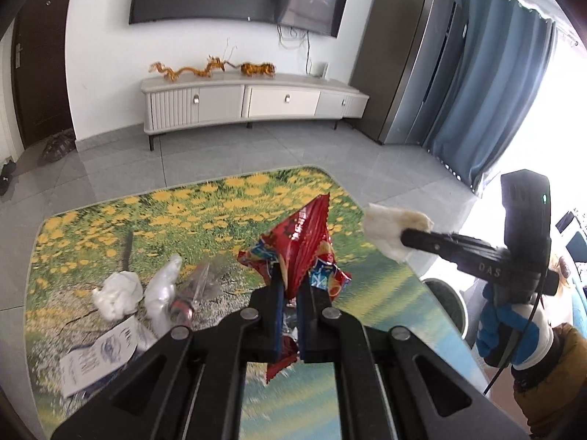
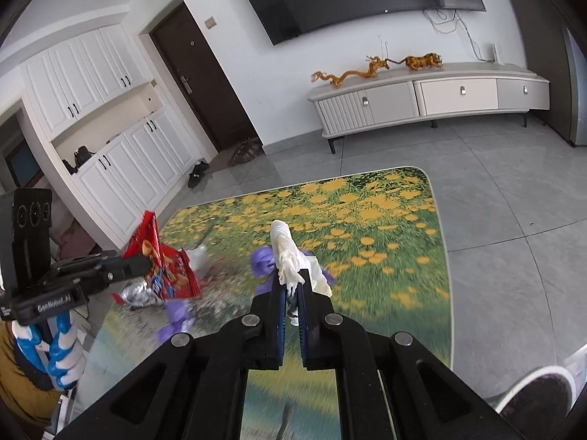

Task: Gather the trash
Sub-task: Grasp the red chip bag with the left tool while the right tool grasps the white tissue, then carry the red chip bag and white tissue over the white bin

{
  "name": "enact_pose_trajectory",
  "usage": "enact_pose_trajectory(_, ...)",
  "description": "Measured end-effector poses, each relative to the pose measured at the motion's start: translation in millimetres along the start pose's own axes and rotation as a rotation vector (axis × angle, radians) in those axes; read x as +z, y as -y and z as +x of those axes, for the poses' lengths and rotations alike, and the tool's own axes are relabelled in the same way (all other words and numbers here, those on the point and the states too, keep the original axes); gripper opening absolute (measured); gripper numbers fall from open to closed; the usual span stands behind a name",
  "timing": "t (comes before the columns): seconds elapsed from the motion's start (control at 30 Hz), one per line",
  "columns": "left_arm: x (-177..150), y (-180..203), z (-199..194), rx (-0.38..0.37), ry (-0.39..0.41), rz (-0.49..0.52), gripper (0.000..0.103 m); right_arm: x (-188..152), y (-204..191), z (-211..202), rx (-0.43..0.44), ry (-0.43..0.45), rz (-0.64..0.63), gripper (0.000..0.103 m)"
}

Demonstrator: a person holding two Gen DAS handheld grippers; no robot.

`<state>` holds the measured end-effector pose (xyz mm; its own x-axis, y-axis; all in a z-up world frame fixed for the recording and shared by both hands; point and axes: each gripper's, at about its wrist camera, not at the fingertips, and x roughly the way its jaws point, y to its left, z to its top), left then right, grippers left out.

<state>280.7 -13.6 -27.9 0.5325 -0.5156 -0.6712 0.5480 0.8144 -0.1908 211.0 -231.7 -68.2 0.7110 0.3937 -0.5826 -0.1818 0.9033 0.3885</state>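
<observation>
My left gripper (image 1: 291,286) is shut on a red snack wrapper (image 1: 306,242) and holds it above the flower-print table (image 1: 220,201). It also shows in the right wrist view (image 2: 145,264) with the wrapper (image 2: 161,256). My right gripper (image 2: 291,282) is shut on a crumpled white tissue (image 2: 284,249), held above the table (image 2: 385,220). In the left wrist view the right gripper (image 1: 407,236) holds the tissue (image 1: 389,227) at the table's right edge. On the table lie a white tissue ball (image 1: 117,293), a clear plastic bag (image 1: 163,293), a small can (image 1: 181,308) and a printed paper (image 1: 99,355).
Purple scraps (image 2: 262,262) and a silver foil piece (image 2: 137,291) lie on the table. A white bin with a dark liner (image 1: 445,299) stands right of the table; its rim shows in the right wrist view (image 2: 539,392). A TV cabinet (image 1: 253,99) stands by the far wall.
</observation>
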Motion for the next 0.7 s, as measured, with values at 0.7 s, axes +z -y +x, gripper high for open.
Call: enact_pose_trajectory(0.7, -29.0, 102.7, -105.3, -0.024, 0.13, 0.065, 0.005, -69.8, 4.8, -207.1, -0.113, 0.239, 0.052, 0.006)
